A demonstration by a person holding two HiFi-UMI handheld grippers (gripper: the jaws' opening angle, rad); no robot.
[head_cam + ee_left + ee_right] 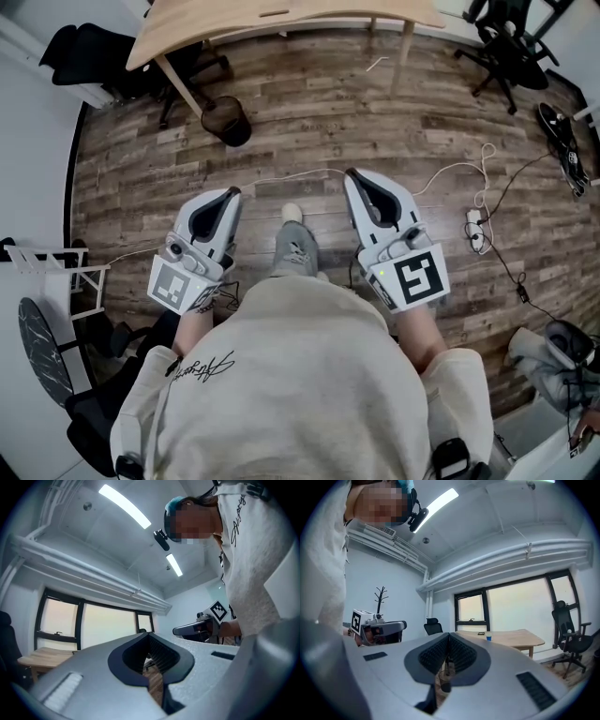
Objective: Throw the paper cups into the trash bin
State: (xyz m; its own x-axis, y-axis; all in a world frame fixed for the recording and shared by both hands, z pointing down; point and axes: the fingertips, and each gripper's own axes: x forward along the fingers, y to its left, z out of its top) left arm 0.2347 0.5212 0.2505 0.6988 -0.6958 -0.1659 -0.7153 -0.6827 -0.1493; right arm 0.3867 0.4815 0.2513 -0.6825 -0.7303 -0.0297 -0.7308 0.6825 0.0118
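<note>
Wood flooring [328,122] runs ahead to a tabletop [511,640] at twelve o'clock, where one small blue cup [489,638], seemingly paper, stands; I see no other. One dark mesh trash bin [226,120] sits on that flooring at eleven o'clock. Two tongs, left tongs [232,192] and right tongs [352,173], are both closed and empty. Arriving closed, they could knock the light cup over.

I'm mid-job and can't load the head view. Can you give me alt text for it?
Seen from above, a person holds the left hand-held gripper and right hand-held gripper forward, both shut and empty, over a wood floor. A dark trash bin stands ahead beside a wooden table leg.
</note>
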